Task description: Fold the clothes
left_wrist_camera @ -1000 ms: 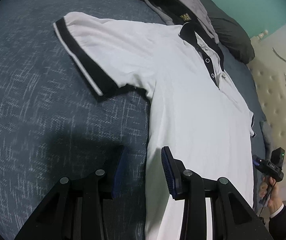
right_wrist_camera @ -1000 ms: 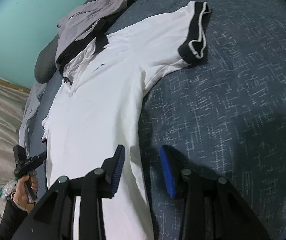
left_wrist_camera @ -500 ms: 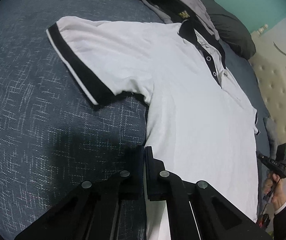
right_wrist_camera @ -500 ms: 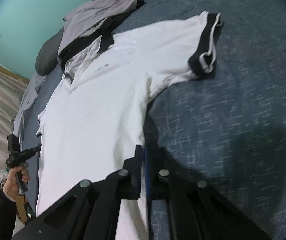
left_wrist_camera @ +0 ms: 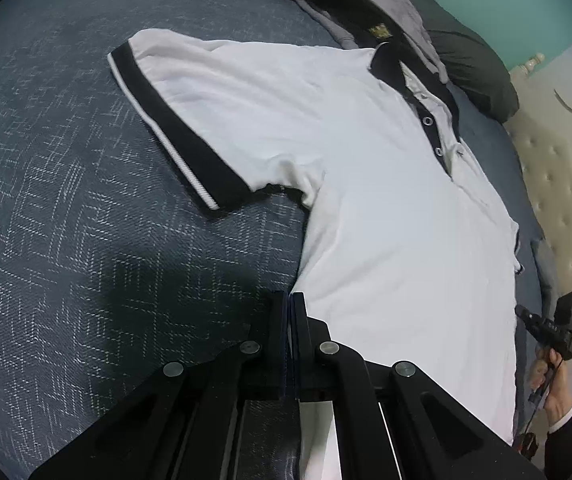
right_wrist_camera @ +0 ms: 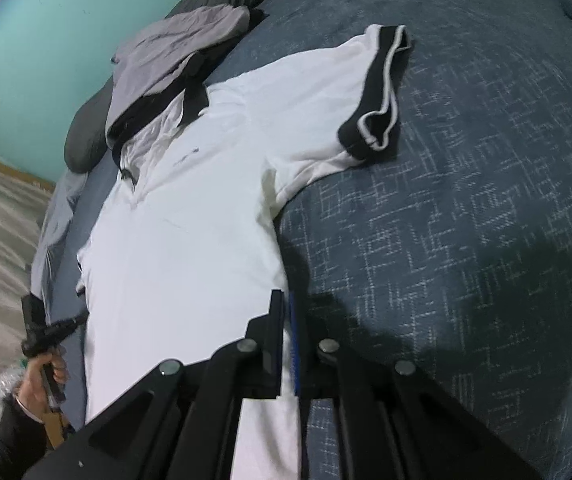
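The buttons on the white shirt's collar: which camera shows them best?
The left wrist view: two buttons stand out along the dark placket of the white polo shirt. In the right wrist view the collar is crumpled, buttons not discernible.

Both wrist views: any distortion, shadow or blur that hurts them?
Left wrist: fisheye bends the bedspread; a dark shadow lies ahead of the left gripper. Right wrist: same bending, shadow at lower right, slight blur on the white polo shirt.

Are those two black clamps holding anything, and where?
Yes: both pinch the white polo shirt, the left gripper on one side edge of its body, the right gripper on the opposite edge.
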Tool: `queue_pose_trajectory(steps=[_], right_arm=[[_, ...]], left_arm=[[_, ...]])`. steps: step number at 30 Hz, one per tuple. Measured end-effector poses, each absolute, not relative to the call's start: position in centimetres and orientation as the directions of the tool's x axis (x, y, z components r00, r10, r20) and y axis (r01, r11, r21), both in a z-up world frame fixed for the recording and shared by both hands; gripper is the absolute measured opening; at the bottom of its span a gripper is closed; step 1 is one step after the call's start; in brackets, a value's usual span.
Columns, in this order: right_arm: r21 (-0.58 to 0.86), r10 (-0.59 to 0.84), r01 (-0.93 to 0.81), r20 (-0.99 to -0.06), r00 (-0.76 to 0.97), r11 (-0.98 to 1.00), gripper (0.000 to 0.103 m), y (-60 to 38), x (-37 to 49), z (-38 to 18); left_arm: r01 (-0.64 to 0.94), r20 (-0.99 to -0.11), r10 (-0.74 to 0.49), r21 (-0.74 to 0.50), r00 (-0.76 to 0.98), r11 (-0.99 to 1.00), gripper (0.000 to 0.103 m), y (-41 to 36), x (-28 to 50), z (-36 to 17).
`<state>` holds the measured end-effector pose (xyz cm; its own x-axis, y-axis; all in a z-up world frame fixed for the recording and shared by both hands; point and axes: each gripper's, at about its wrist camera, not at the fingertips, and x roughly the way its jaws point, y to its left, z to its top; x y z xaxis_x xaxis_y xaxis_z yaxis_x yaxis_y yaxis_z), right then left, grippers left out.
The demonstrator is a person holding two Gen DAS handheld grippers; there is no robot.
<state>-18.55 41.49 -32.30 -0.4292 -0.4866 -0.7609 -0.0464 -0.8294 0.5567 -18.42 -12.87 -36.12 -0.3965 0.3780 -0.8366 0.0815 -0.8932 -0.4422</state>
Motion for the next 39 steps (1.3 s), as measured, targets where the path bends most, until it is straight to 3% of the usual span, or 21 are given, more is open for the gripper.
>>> queue_pose_trajectory(steps=[2,4,11,14,19,21,22,39], right_arm=[[0.577,-0.500,-0.063,-0.752,-0.429,-0.815,0.008,42.0,-18.4,-32.1],[0.581,-0.507,-0.063,-0.754,-0.418,-0.811,0.034,42.1,-17.9,-31.9],[0.593,-0.544,-0.038,-0.760,-0.355,-0.804,0.034,41.9,-15.6,-32.4],[0.596,-0.554,-0.030,-0.763,-0.334,-0.802,0.034,41.6,-15.1,-33.1],[0.573,-0.537,-0.021,-0.780,-0.321,-0.820,0.018,40.7,-14.8,-33.7],[0.573,-0.535,-0.023,-0.779,-0.326,-0.820,0.010,40.6,-14.8,-33.7],[0.570,-0.533,-0.018,-0.779,-0.331,-0.821,0.006,40.6,-14.8,-33.7],[0.551,-0.505,-0.031,-0.785,-0.358,-0.834,0.003,41.5,-14.4,-33.1]], left_arm=[[0.069,-0.835,0.382,-0.443,-0.397,-0.894,0.003,-12.9,-18.0,-35.8],[0.057,-0.834,0.386,-0.442,-0.395,-0.895,0.003,-13.0,-17.5,-35.5],[0.035,-0.838,0.425,-0.463,-0.342,-0.885,0.016,-13.4,-15.3,-36.5],[0.038,-0.835,0.441,-0.478,-0.331,-0.877,0.016,-13.2,-14.7,-37.2],[0.027,-0.836,0.444,-0.477,-0.324,-0.879,0.015,-12.7,-14.6,-37.5],[0.026,-0.839,0.437,-0.470,-0.325,-0.882,0.009,-12.7,-14.6,-37.4],[0.025,-0.839,0.435,-0.468,-0.326,-0.884,0.000,-12.7,-14.6,-37.3],[0.033,-0.839,0.415,-0.454,-0.353,-0.890,0.000,-14.1,-13.6,-35.7]])
